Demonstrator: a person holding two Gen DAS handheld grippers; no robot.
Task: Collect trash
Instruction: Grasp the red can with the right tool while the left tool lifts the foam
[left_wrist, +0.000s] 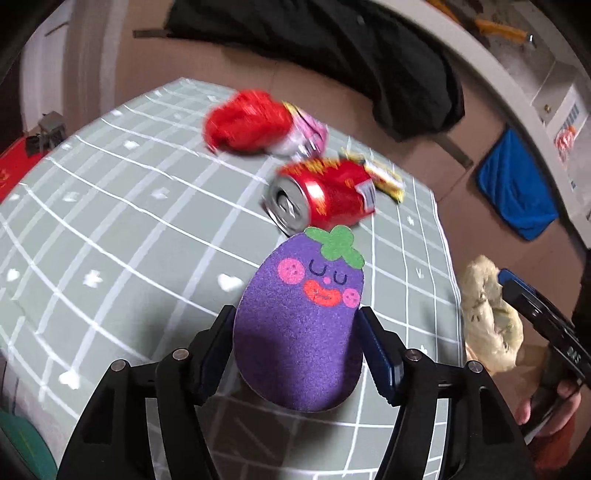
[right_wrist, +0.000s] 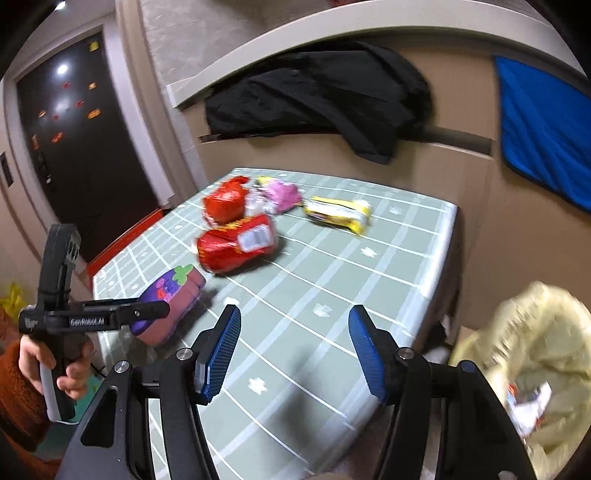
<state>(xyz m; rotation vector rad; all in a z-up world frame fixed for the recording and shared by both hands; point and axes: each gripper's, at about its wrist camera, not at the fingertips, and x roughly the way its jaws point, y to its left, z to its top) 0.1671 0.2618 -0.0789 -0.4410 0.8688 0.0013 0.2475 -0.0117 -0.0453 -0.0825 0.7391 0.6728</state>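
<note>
A purple eggplant-shaped sponge (left_wrist: 295, 332) stands tilted between the fingers of my left gripper (left_wrist: 299, 325), whose pads press on both its sides; the right wrist view shows the same sponge (right_wrist: 173, 295) at the table's near left edge. Beyond it lie a crushed red can (left_wrist: 325, 195) (right_wrist: 236, 243), a red wrapper (left_wrist: 247, 122) (right_wrist: 225, 201), a pink wrapper (left_wrist: 310, 133) (right_wrist: 282, 194) and a yellow wrapper (left_wrist: 384, 177) (right_wrist: 338, 214). My right gripper (right_wrist: 293, 347) hovers open and empty over the table's near side.
The table has a grey-green grid cloth (right_wrist: 332, 295). A pale yellow bag (right_wrist: 535, 350) (left_wrist: 487, 314) hangs open off its right edge with scraps inside. Cardboard with a black jacket (right_wrist: 325, 99) and a blue cloth (right_wrist: 546, 129) stands behind.
</note>
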